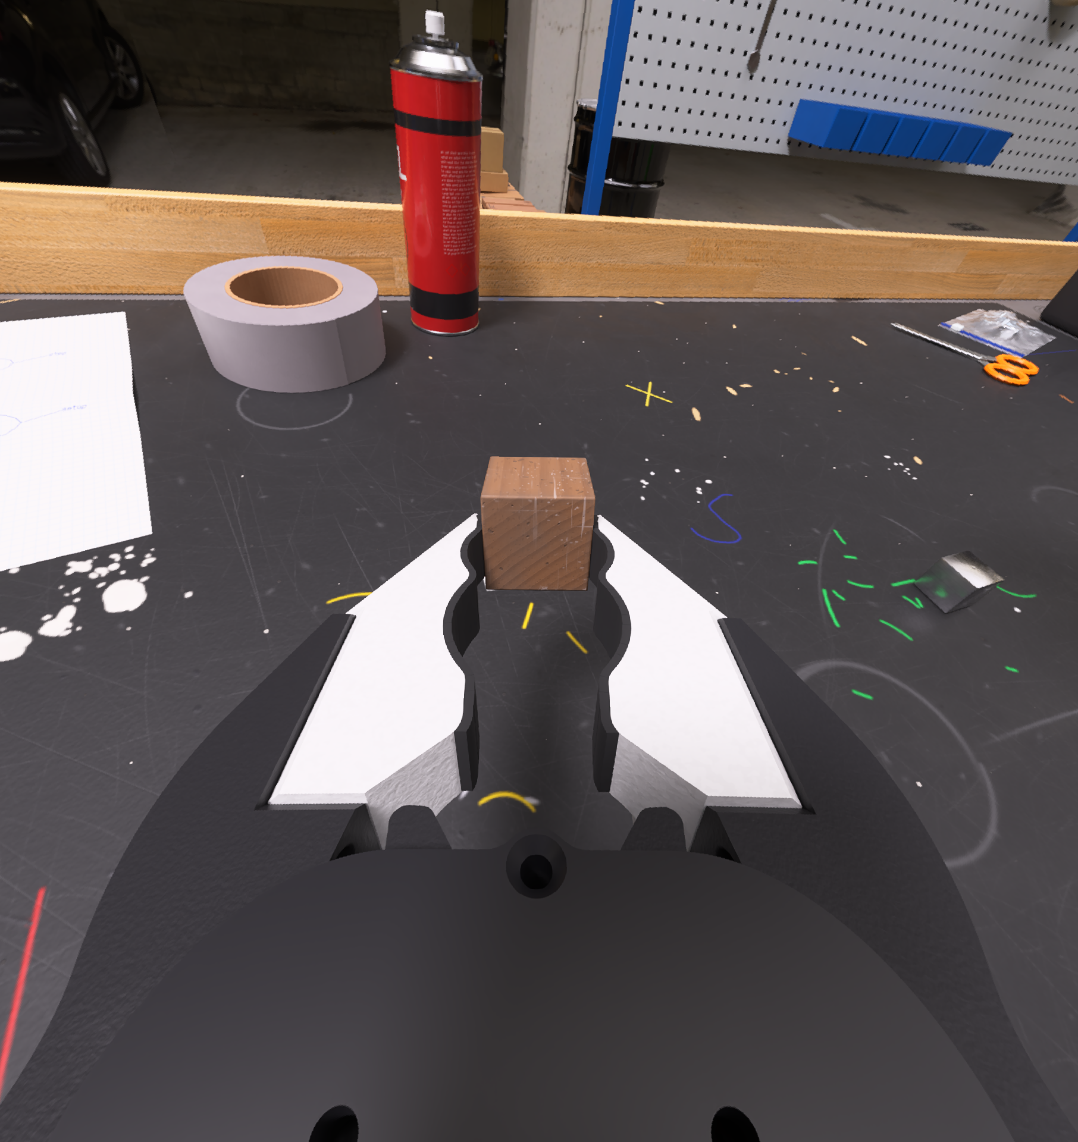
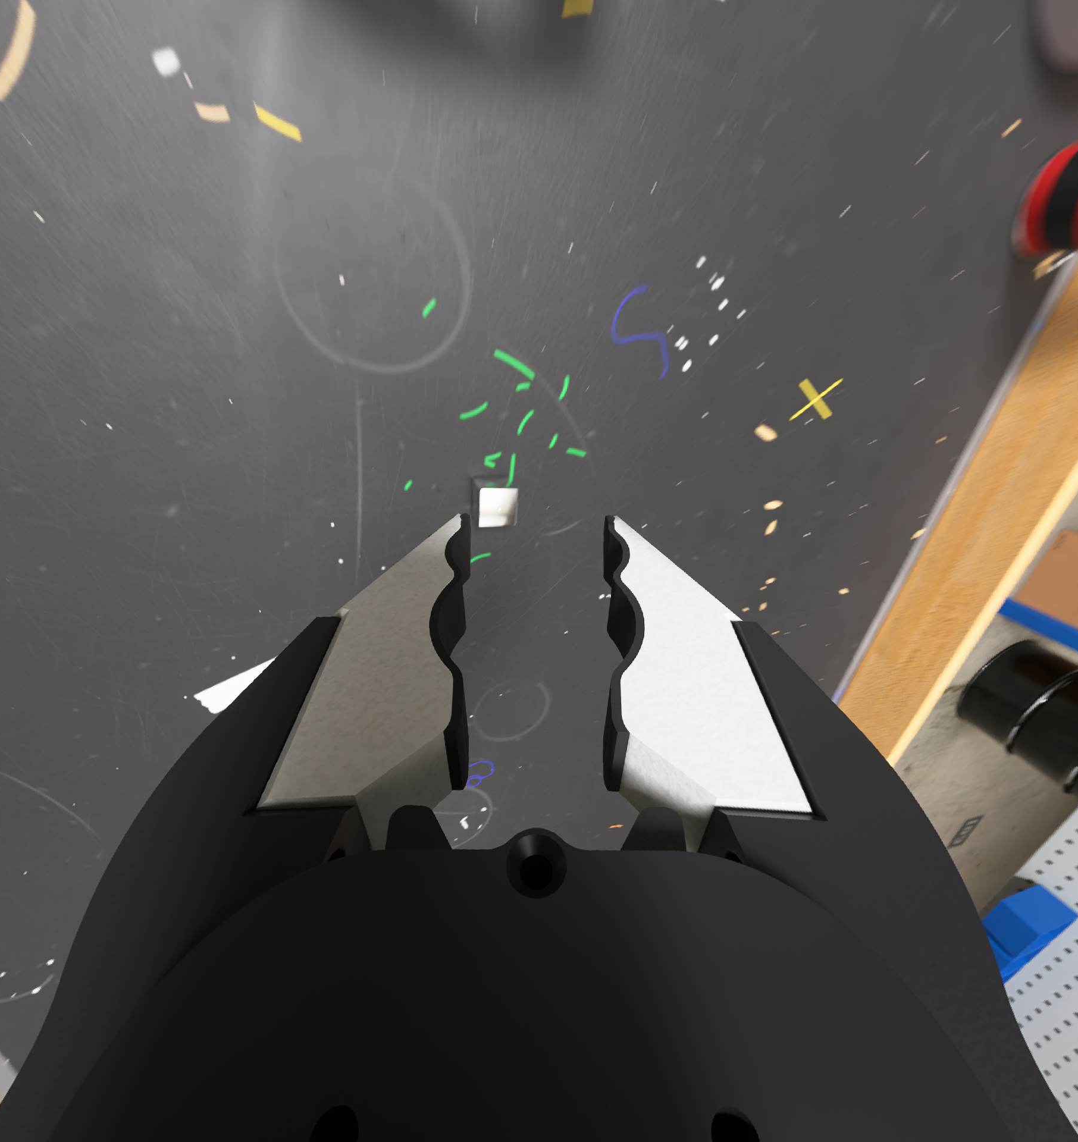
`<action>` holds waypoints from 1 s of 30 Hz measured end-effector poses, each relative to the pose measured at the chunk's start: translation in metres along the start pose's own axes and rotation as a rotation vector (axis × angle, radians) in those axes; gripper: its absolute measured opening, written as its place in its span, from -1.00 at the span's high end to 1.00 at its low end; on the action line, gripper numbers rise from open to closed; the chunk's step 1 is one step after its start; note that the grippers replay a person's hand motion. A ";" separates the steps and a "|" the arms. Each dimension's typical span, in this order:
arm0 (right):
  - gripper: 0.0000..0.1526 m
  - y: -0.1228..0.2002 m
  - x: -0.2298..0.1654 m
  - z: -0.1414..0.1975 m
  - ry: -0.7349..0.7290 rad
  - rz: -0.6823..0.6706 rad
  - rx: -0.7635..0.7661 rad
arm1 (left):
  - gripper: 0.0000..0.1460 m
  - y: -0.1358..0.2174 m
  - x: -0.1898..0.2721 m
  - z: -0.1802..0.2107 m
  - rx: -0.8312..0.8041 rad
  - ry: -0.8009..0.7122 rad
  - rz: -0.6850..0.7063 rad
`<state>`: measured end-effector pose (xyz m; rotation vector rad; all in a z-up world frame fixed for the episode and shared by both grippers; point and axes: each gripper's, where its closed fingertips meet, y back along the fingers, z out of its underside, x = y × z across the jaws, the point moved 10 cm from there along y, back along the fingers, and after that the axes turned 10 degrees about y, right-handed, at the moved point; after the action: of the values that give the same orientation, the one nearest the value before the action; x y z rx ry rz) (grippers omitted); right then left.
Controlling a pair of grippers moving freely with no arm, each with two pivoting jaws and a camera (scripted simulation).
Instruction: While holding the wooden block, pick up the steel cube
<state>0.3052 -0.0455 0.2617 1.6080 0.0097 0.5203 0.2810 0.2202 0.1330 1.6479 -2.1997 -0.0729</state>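
Note:
My left gripper (image 1: 536,525) is shut on the wooden block (image 1: 536,525), a small brown cube held between the fingertips above the dark mat. The steel cube (image 1: 960,579) lies on the mat to the right, among green marks. In the right wrist view my right gripper (image 2: 535,522) is open and empty, looking down on the mat from high above. The steel cube (image 2: 497,505) shows small and bright far below, just beyond the left fingertip (image 2: 459,537).
A grey tape roll (image 1: 286,321) and a red spray can (image 1: 441,191) stand at the back by the wooden rail (image 1: 771,259). A white sheet of paper (image 1: 48,432) lies at the left. Orange-handled scissors (image 1: 988,361) and a small bag (image 1: 1000,330) lie at the far right.

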 end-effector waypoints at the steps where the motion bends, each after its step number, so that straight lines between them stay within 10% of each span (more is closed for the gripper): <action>1: 0.44 -0.014 -0.002 0.006 -0.009 -0.025 -0.024 | 0.55 -0.001 0.000 0.001 -0.003 0.000 -0.004; 9: 0.45 -0.117 -0.012 0.038 -0.042 -0.191 -0.177 | 0.55 -0.001 -0.003 0.002 -0.005 0.005 -0.016; 17: 0.66 -0.150 -0.012 0.044 -0.069 -0.272 -0.217 | 0.55 -0.003 -0.002 0.002 -0.011 -0.001 -0.014; 24: 0.66 -0.105 -0.001 0.044 -0.103 -0.173 -0.096 | 0.55 -0.002 -0.002 0.001 -0.006 -0.002 -0.012; 30: 0.66 -0.022 0.005 0.020 -0.109 -0.036 0.319 | 0.55 0.000 -0.002 0.000 0.005 0.004 -0.012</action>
<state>0.3232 -0.0602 0.2424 1.9426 0.0415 0.4169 0.2813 0.2221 0.1324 1.6625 -2.1886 -0.0673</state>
